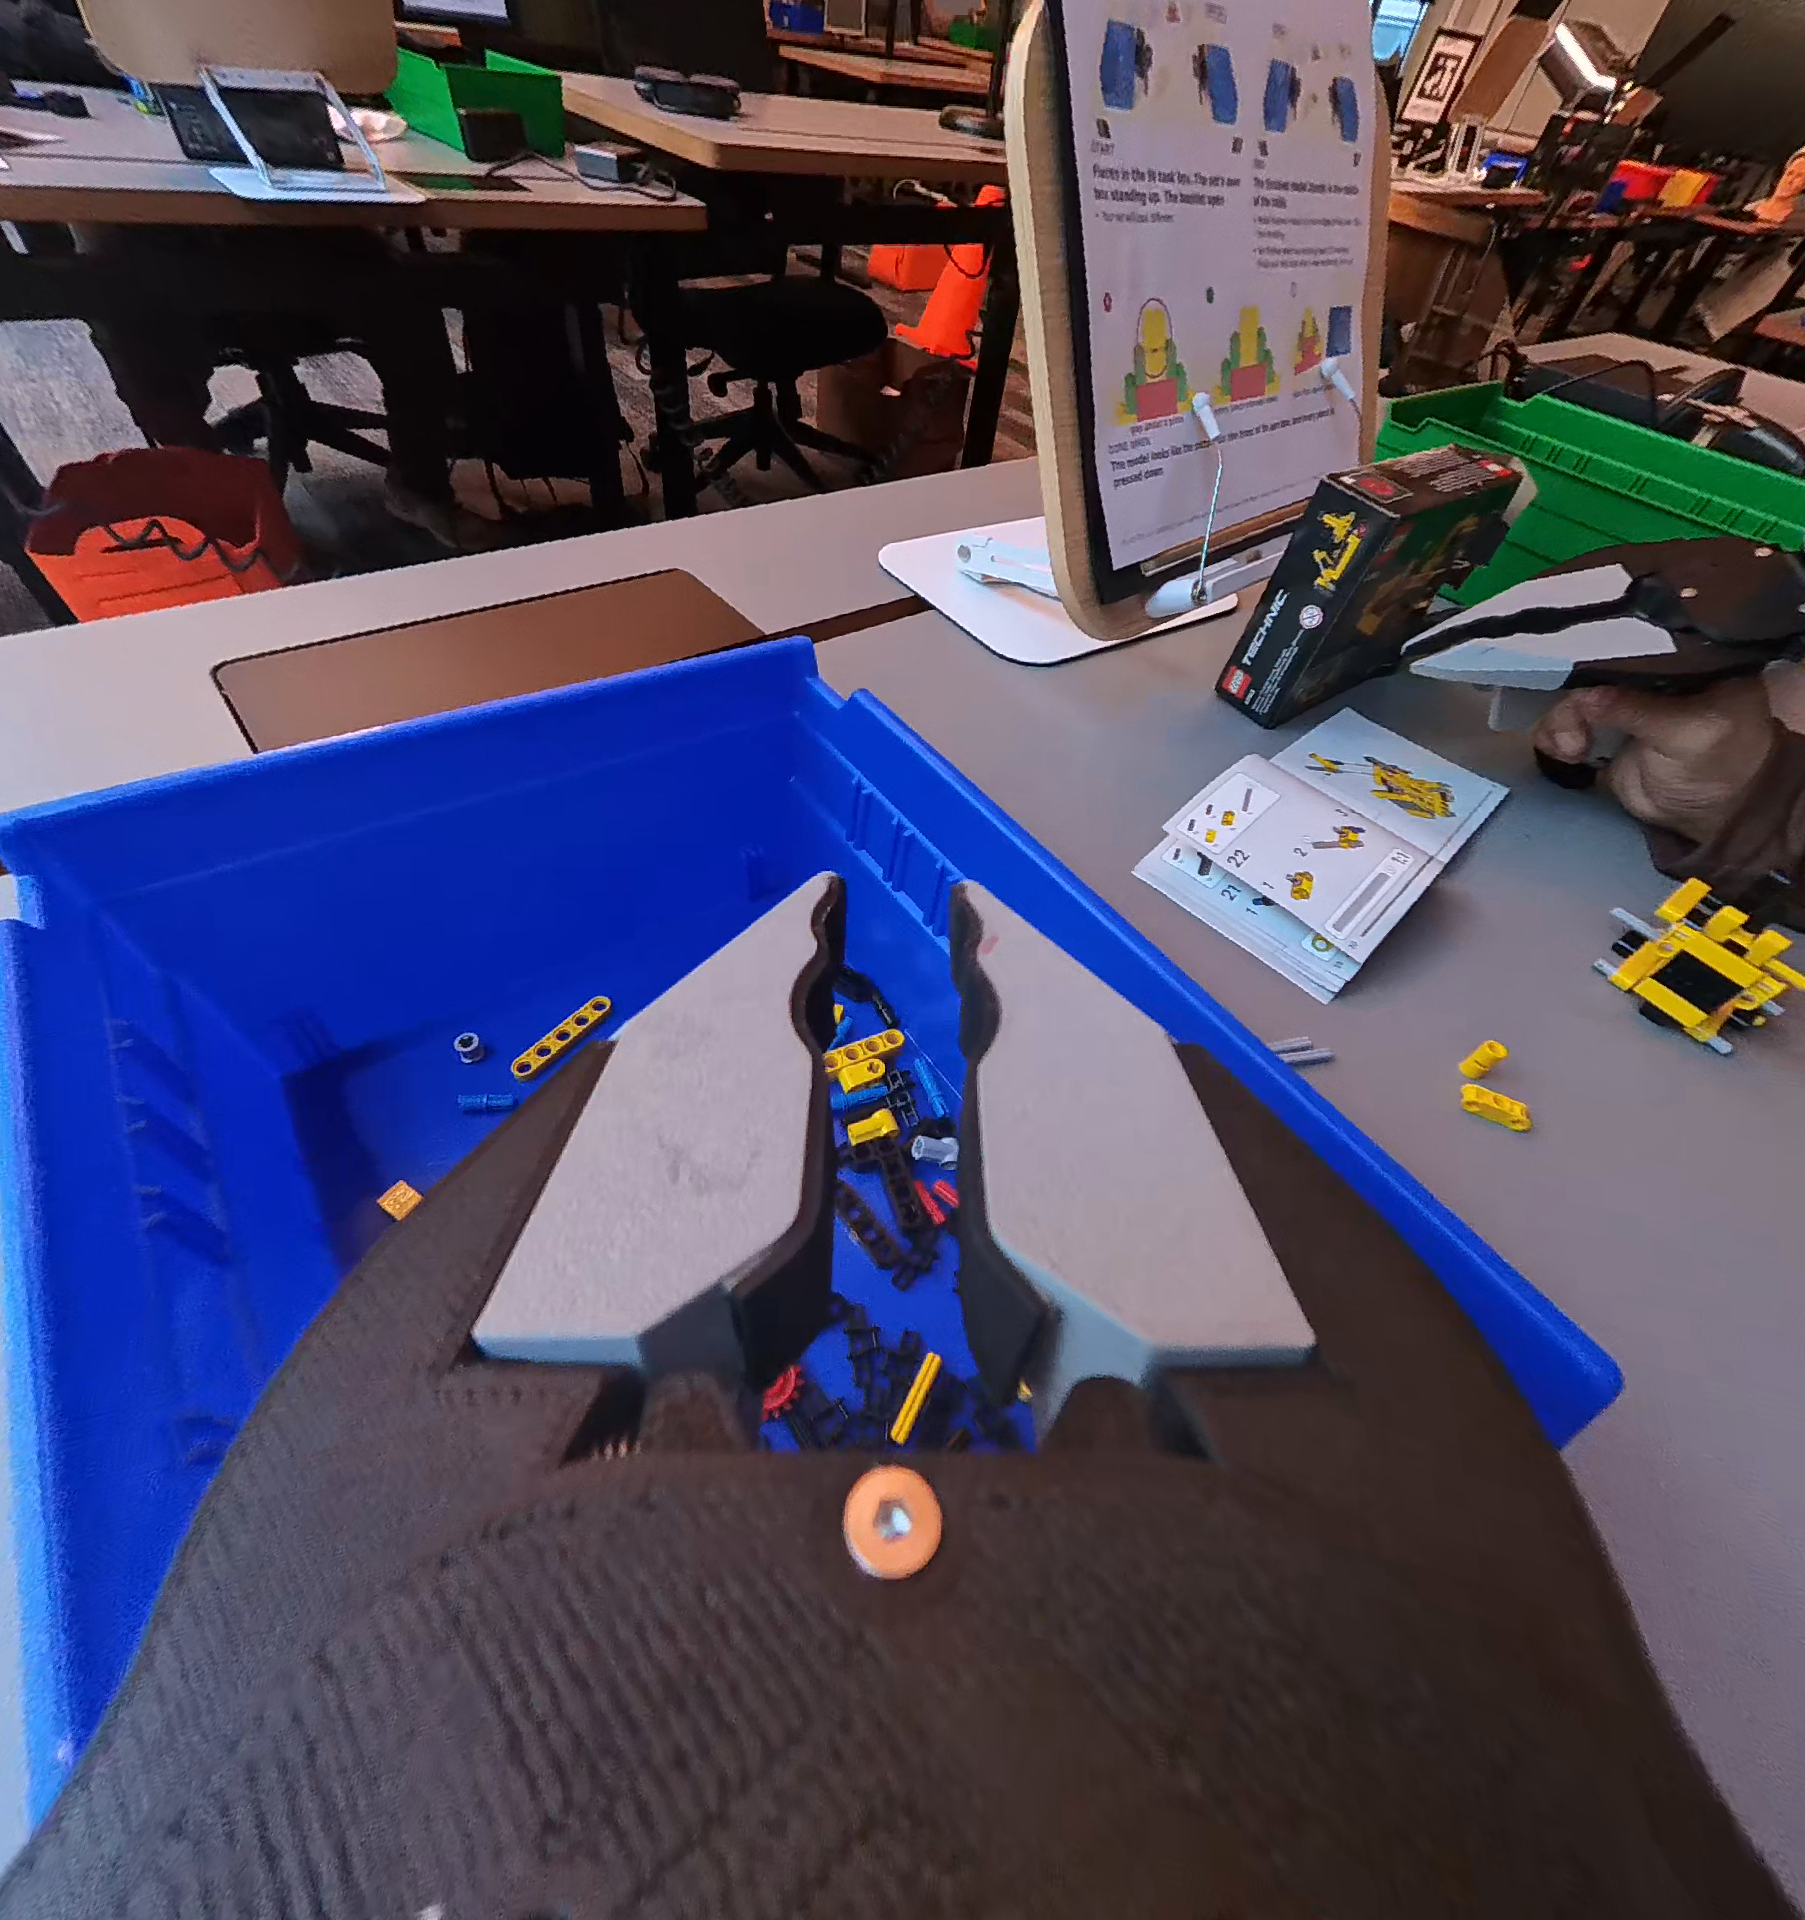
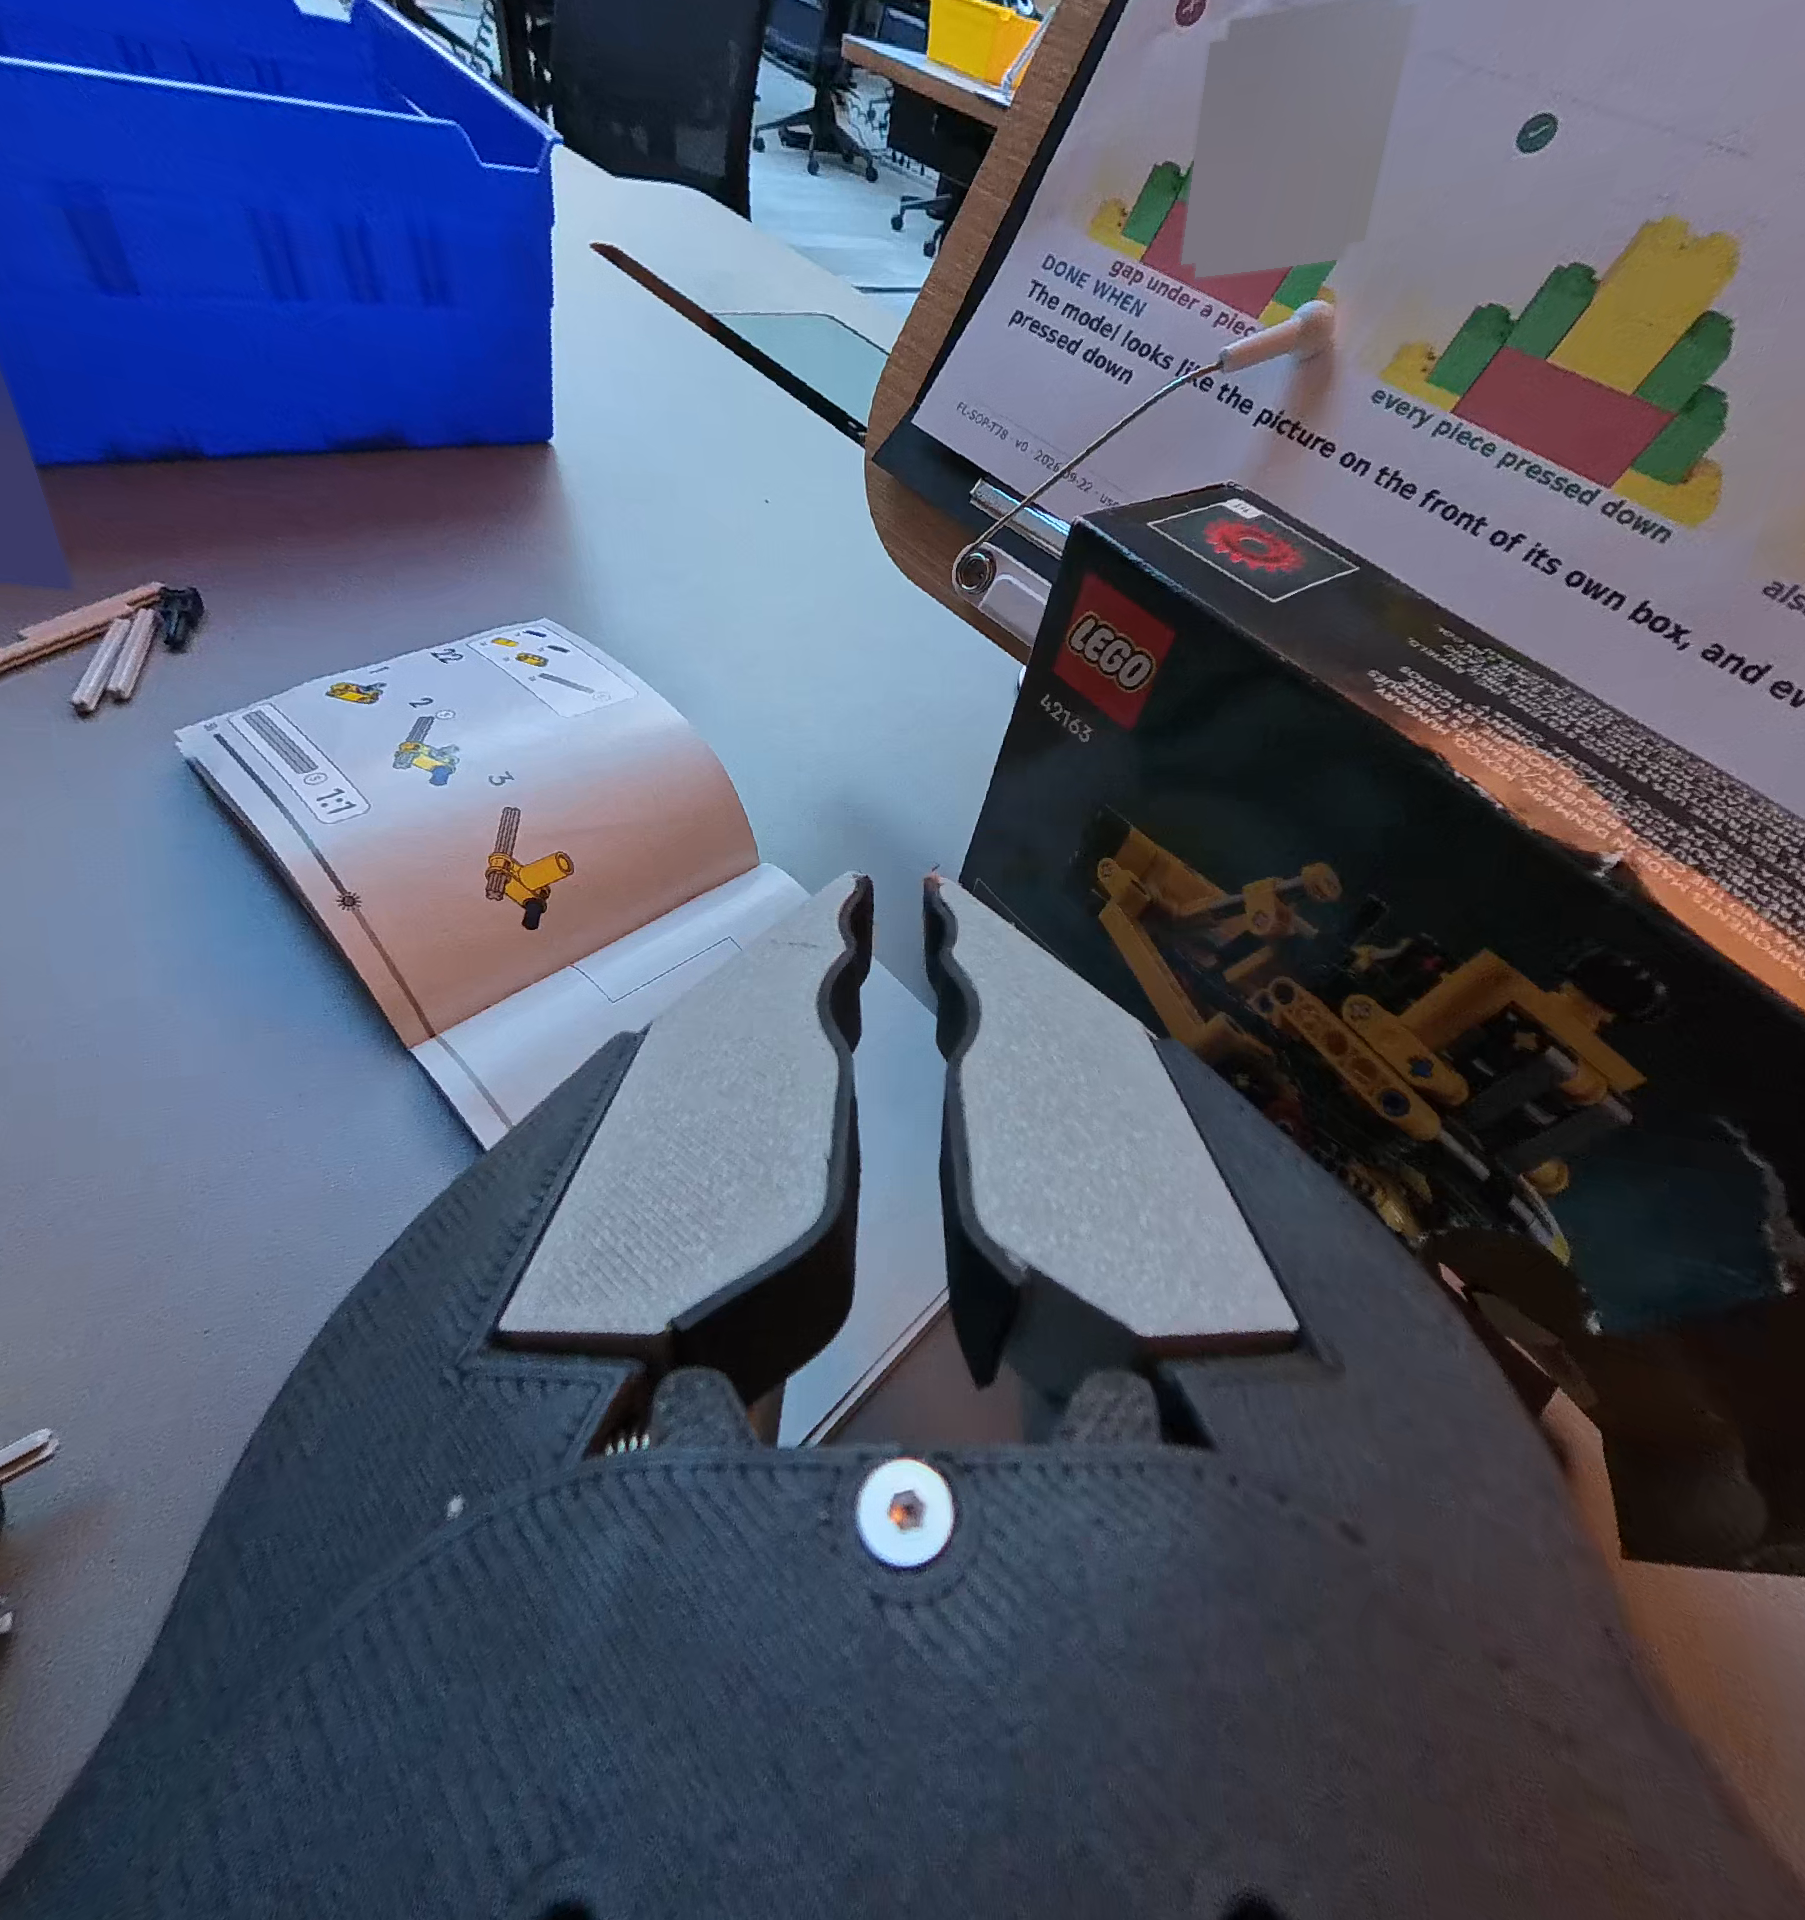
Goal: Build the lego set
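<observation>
The left gripper [image 1: 893,914] hangs over the blue bin [image 1: 358,831] of loose Technic pieces [image 1: 882,1132], fingers spread, empty. The right gripper [image 2: 898,899], fingers slightly parted, holds nothing above the instruction booklet [image 2: 482,821]. Pieces are probably light, rigid, slippery: pinch across flat sides.

Booklet [image 2: 482,831] between bin [image 2: 254,260] and box [image 2: 1397,987]

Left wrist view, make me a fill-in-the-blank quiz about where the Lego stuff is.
1. The loose pieces lie in a bin coloured ____.
2. The left tool is ____, empty above that bin.
3. The half-built model is mostly ____ and black.
4. The booklet lies ____ on the table.

Answers: blue; open; yellow; open
</observation>
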{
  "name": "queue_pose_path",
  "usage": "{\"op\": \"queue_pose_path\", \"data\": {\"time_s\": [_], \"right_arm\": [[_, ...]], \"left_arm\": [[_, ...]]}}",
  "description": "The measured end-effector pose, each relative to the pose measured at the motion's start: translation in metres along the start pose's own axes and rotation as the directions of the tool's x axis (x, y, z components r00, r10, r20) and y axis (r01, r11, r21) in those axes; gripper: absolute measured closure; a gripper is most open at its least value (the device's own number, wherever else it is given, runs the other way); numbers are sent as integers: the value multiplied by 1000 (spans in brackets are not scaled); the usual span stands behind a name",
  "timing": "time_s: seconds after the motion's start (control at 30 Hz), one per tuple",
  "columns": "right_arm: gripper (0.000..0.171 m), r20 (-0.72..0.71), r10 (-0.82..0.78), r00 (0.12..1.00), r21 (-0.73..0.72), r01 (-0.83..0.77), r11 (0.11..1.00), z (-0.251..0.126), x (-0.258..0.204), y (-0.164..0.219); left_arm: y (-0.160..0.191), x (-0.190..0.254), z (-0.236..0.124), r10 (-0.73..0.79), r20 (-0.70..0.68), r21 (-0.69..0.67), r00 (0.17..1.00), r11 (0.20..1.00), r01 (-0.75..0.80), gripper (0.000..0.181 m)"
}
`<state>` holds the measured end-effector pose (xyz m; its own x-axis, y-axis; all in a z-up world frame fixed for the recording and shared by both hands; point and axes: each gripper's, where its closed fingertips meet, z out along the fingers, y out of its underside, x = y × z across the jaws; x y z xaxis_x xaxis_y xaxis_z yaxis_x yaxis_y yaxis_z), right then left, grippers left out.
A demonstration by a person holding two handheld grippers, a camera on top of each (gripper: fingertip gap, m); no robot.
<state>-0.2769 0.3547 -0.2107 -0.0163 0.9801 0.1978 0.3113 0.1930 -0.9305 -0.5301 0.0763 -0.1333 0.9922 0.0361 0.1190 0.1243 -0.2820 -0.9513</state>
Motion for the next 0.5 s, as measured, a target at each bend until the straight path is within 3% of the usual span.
{"op": "queue_pose_path", "data": {"time_s": [0.5], "right_arm": [[165,2,9,1000,-5,-9,1000,0,1,1]], "left_arm": [[-2,-4,-3,-9,8,8,1000,1000,9,163]]}}
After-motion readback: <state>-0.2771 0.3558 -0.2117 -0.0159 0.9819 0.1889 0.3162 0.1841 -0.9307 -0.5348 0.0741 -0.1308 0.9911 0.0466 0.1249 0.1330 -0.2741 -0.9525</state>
